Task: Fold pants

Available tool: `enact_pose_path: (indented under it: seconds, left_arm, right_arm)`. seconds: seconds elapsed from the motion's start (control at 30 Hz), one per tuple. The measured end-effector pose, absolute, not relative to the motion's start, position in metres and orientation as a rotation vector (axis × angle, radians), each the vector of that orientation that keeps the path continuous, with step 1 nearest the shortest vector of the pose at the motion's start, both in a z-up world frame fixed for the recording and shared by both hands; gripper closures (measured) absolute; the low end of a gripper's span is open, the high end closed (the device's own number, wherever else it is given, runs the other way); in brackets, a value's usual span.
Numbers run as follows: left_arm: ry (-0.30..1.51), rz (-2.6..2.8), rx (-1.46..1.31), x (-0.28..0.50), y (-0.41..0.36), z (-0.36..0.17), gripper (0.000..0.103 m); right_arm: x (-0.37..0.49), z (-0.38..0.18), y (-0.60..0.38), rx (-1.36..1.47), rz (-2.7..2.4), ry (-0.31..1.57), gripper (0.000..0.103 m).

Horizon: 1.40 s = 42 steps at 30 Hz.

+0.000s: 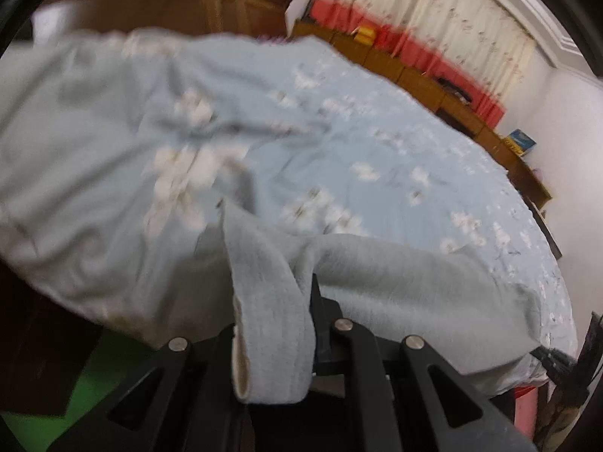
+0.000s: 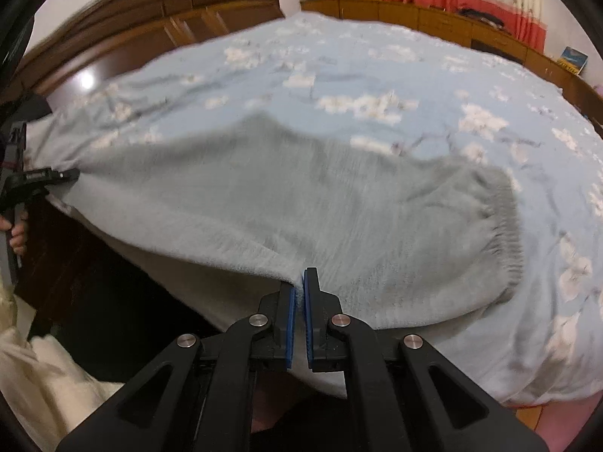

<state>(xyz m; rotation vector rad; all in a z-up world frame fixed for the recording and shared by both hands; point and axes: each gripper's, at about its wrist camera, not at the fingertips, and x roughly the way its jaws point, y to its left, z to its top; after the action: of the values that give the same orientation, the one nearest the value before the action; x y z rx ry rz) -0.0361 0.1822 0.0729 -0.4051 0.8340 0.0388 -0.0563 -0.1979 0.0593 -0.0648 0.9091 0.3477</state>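
While your right gripper point(image 2: 299, 290) points down at the near edge of the bed point(image 2: 377, 75), its jaws are closed tight on the near hem of the pale grey-blue pants point(image 2: 301, 203), the blue pads point(image 2: 291, 309) pinching the cloth between them. Those pants lie spread across the floral blue bedspread, their elastic waistband point(image 2: 508, 226) to the right. Your left gripper point(image 2: 71, 174) shows at the far left of the right wrist view, its jaws closed on the other end of the pants. From the left wrist camera, a fold of that fabric point(image 1: 271, 320) drapes over the left gripper point(image 1: 277, 309), hiding most of its jaws. A wooden headboard point(image 2: 150, 11) stands behind.
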Motion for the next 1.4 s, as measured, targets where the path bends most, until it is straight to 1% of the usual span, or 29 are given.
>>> enact_pose_path:
  seconds: [0.1, 0.2, 0.3, 0.37, 0.4, 0.47, 0.5, 0.57, 0.6, 0.7, 0.8, 0.87, 0.97, 1.0, 1.07, 1.13, 1.2, 1.23, 1.27, 1.33, 1.4]
  left_arm:
    - [0.881, 0.055, -0.47, -0.04, 0.189, 0.049, 0.094]
    - [0.9, 0.067, -0.472, -0.039, 0.188, 0.037, 0.094]
    - [0.906, 0.079, -0.448, -0.037, 0.185, 0.031, 0.094]
    - [0.914, 0.087, -0.437, -0.038, 0.183, 0.026, 0.093]
    - [0.919, 0.089, -0.44, -0.037, 0.183, 0.025, 0.093]
    - [0.926, 0.091, -0.452, -0.038, 0.184, 0.021, 0.093]
    - [0.928, 0.092, -0.455, -0.038, 0.184, 0.02, 0.093]
    - [0.931, 0.093, -0.458, -0.038, 0.186, 0.018, 0.093]
    - [0.932, 0.096, -0.457, -0.038, 0.185, 0.017, 0.093]
    - [0.938, 0.11, -0.439, -0.037, 0.182, 0.015, 0.093]
    - [0.942, 0.126, -0.407, -0.036, 0.177, 0.013, 0.092]
    - [0.944, 0.132, -0.391, -0.034, 0.174, 0.013, 0.092]
    - [0.947, 0.132, -0.388, -0.034, 0.175, 0.013, 0.092]
    - [0.947, 0.131, -0.391, -0.034, 0.175, 0.013, 0.092]
    - [0.947, 0.134, -0.392, -0.034, 0.174, 0.013, 0.092]
    - [0.949, 0.138, -0.385, -0.033, 0.173, 0.012, 0.092]
    - [0.949, 0.135, -0.372, -0.032, 0.171, 0.012, 0.092]
    - [0.95, 0.131, -0.364, -0.032, 0.171, 0.012, 0.092]
    - [0.952, 0.127, -0.36, -0.032, 0.171, 0.012, 0.092]
    - [0.952, 0.115, -0.353, -0.032, 0.17, 0.011, 0.092]
    - [0.953, 0.1, -0.355, -0.031, 0.171, 0.009, 0.092]
  right_arm:
    - [-0.056, 0.038, -0.195, -0.078, 0.323, 0.942, 0.098]
    - [-0.052, 0.024, -0.202, -0.029, 0.305, 0.968, 0.095]
    - [-0.053, 0.025, -0.211, 0.047, 0.315, 0.978, 0.089]
    - [-0.06, 0.034, -0.22, 0.079, 0.318, 0.975, 0.078]
    - [-0.065, 0.04, -0.227, 0.099, 0.31, 0.967, 0.075]
    - [-0.075, 0.052, -0.246, 0.137, 0.278, 0.932, 0.065]
    - [-0.081, 0.06, -0.262, 0.162, 0.241, 0.904, 0.062]
    - [-0.089, 0.068, -0.289, 0.221, 0.178, 0.863, 0.045]
    - [-0.092, 0.07, -0.309, 0.274, 0.126, 0.841, 0.043]
    - [-0.086, 0.061, -0.342, 0.37, 0.049, 0.854, 0.043]
    - [-0.071, 0.047, -0.355, 0.422, 0.054, 0.883, 0.043]
    - [-0.057, 0.038, -0.359, 0.505, 0.088, 0.889, 0.043]
    - [-0.052, 0.032, -0.366, 0.659, 0.103, 0.852, 0.042]
    - [-0.051, 0.032, -0.367, 0.69, 0.099, 0.84, 0.044]
    - [-0.053, 0.035, -0.368, 0.674, 0.068, 0.825, 0.08]
    - [-0.059, 0.044, -0.368, 0.629, 0.031, 0.817, 0.084]
    - [-0.074, 0.06, -0.371, 0.611, 0.013, 0.763, 0.086]
    - [-0.079, 0.065, -0.373, 0.597, -0.011, 0.755, 0.089]
    - [-0.085, 0.069, -0.375, 0.579, -0.047, 0.748, 0.089]
    - [-0.086, 0.068, -0.38, 0.533, -0.077, 0.77, 0.089]
    - [-0.08, 0.054, -0.377, 0.481, -0.077, 0.847, 0.088]
